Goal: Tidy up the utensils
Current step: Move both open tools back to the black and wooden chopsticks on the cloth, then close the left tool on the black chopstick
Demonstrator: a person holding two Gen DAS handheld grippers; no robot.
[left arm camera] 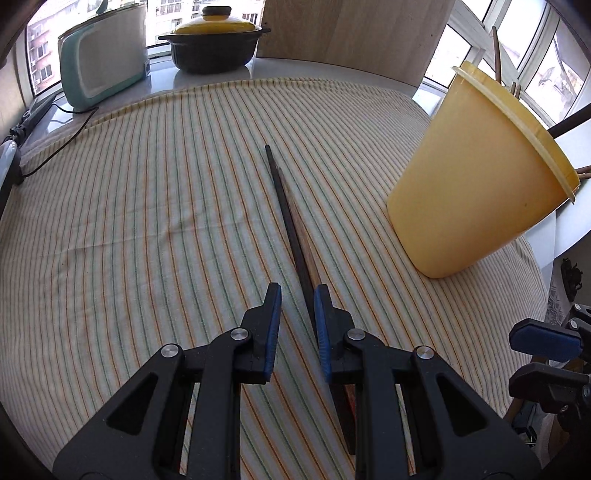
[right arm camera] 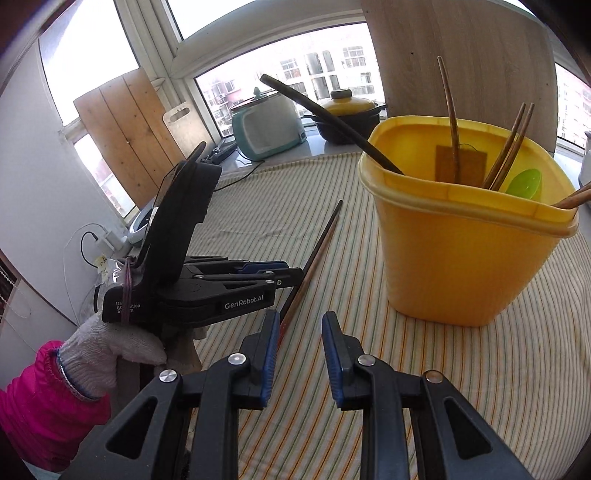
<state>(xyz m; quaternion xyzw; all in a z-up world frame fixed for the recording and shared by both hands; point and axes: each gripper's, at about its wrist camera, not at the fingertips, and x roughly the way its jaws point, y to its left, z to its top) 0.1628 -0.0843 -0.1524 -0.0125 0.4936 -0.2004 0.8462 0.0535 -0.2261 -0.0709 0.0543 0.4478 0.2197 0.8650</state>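
Note:
A pair of dark brown chopsticks (left arm camera: 291, 225) lies on the striped tablecloth (left arm camera: 147, 221), pointing away from me. My left gripper (left arm camera: 297, 295) is open just above the cloth, its jaws either side of the chopsticks' near part, the right pad close to them. The yellow plastic holder (left arm camera: 476, 177) stands to the right. In the right wrist view the holder (right arm camera: 461, 254) holds several chopsticks (right arm camera: 452, 118), a dark utensil (right arm camera: 325, 118) and a green spoon (right arm camera: 524, 182). My right gripper (right arm camera: 297, 321) is open and empty, near the holder. The left gripper (right arm camera: 284, 275) and the lying chopsticks (right arm camera: 317, 251) also show there.
At the back stand a teal appliance (left arm camera: 103, 59), a black pot with a yellow lid (left arm camera: 214, 40) and a wooden board (left arm camera: 351, 29). A cable (left arm camera: 59, 147) runs along the cloth's left edge. More boards (right arm camera: 125, 136) lean at the window.

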